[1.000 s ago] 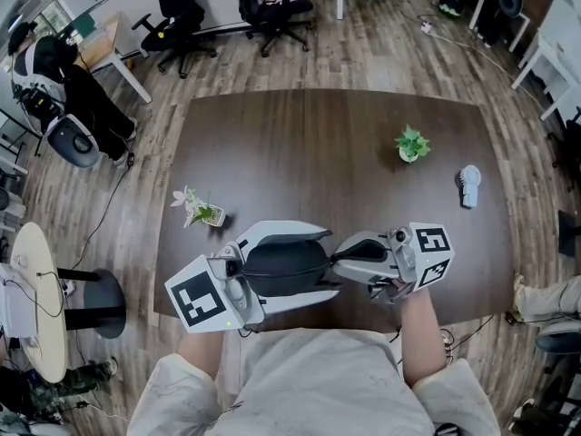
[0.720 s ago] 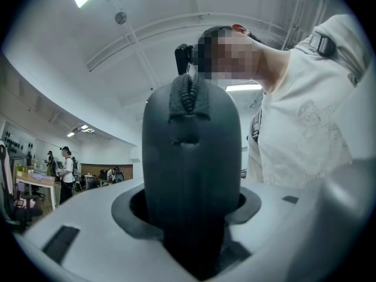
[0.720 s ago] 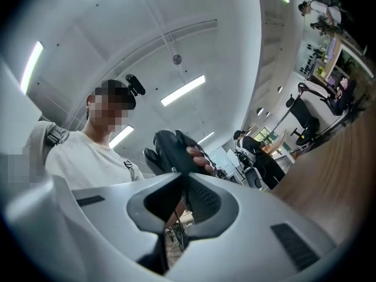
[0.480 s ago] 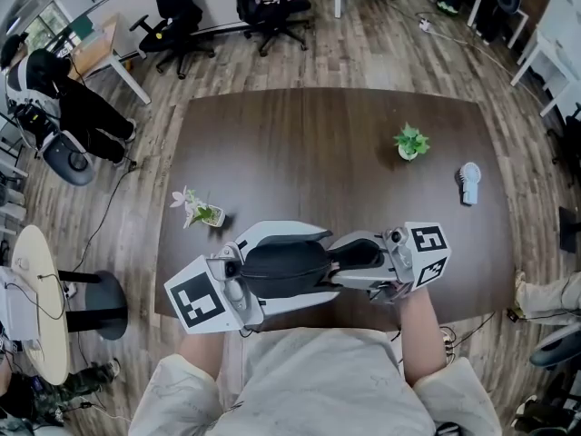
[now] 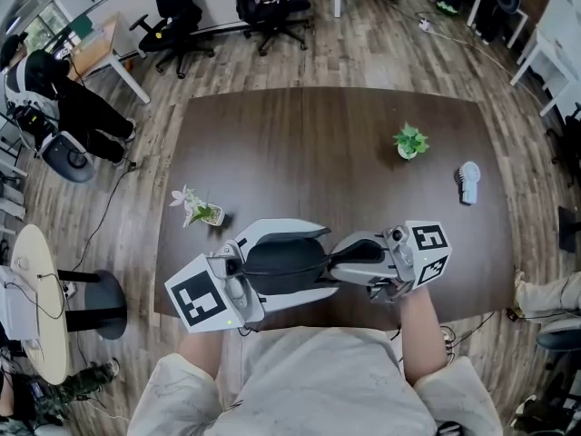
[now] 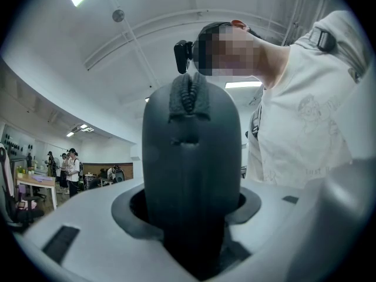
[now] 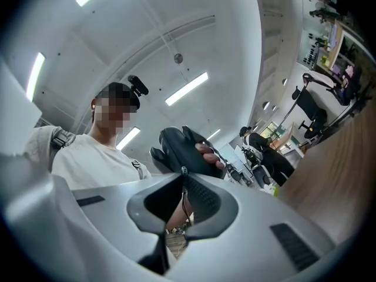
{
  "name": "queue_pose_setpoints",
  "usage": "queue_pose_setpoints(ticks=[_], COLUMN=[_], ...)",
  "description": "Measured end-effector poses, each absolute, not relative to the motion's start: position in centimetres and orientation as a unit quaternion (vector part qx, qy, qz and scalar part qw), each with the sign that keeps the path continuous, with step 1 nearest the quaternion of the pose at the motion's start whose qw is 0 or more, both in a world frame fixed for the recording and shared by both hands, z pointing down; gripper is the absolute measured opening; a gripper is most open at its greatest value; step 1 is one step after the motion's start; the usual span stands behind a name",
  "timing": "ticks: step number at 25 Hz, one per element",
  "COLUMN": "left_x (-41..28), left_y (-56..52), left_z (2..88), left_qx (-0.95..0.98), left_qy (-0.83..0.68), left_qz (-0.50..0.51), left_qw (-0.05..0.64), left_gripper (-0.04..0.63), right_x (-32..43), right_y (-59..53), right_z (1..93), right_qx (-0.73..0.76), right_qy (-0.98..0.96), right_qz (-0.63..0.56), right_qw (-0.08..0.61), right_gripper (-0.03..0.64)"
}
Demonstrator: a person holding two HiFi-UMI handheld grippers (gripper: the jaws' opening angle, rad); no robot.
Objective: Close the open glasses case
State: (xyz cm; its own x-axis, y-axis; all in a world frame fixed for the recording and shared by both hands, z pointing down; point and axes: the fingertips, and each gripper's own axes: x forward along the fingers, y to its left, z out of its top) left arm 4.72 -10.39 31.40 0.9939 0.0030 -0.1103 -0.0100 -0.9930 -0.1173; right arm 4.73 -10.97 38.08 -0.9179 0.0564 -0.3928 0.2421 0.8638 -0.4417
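Note:
A dark zipped glasses case (image 5: 281, 266) hangs over the table's near edge, clamped between the jaws of my left gripper (image 5: 318, 263). In the left gripper view the case (image 6: 191, 157) stands upright between the jaws of that gripper (image 6: 188, 216), zip seam (image 6: 188, 96) on top. My right gripper (image 5: 336, 262) points left at the case's right end. Its jaws are closing, and in the right gripper view the pads of this gripper (image 7: 183, 181) pinch a thin zipper pull (image 7: 184, 175). Beyond them is a dark shape with fingers around it (image 7: 188, 148).
The dark wooden table (image 5: 318, 143) carries a small green potted plant (image 5: 411, 143), a little flower pot (image 5: 200, 209) at the left and a white hand fan (image 5: 469, 184) at the right. Office chairs (image 5: 182, 16) stand behind it, a round side table (image 5: 41, 298) to the left.
The right gripper's jaws stood wider apart half a second ago and have drawn together again. The left gripper and the case have not moved.

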Motion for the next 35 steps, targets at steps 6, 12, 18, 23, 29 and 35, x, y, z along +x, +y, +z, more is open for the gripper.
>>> queue_pose_setpoints(ticks=[6,12,18,23,29,35], left_x=[4.6,4.6,4.9,5.2,5.6,6.4], left_y=[-10.3,-10.6,-10.5,-10.8,-10.8,-11.4], left_z=[31.6,31.8,32.5,34.0,35.8,37.4], left_qx=[-0.997,-0.997,-0.997,-0.997,-0.993,-0.987], left_qy=[0.004,0.004,0.005,0.011,0.014,0.029], left_qz=[0.051,0.048,0.030,0.000,-0.054,-0.088], left_qw=[0.059,0.058,0.069,0.072,0.106,0.128], left_gripper=[0.255,0.255,0.255,0.255,0.254,0.253], right_x=[5.0,5.5,5.8,6.1,6.5,7.1], right_y=[-11.0,-11.4,-11.4,-11.6,-11.6,-11.5], right_z=[38.2,37.9,38.1,37.8,37.2,36.2], right_qx=[0.062,0.055,0.044,0.047,0.042,0.042], right_qy=[0.952,0.952,0.953,0.950,0.951,0.954], right_qz=[-0.236,-0.230,-0.228,-0.230,-0.223,-0.209], right_qw=[0.184,0.196,0.197,0.207,0.210,0.212], right_gripper=[0.029,0.003,0.002,0.002,0.002,0.002])
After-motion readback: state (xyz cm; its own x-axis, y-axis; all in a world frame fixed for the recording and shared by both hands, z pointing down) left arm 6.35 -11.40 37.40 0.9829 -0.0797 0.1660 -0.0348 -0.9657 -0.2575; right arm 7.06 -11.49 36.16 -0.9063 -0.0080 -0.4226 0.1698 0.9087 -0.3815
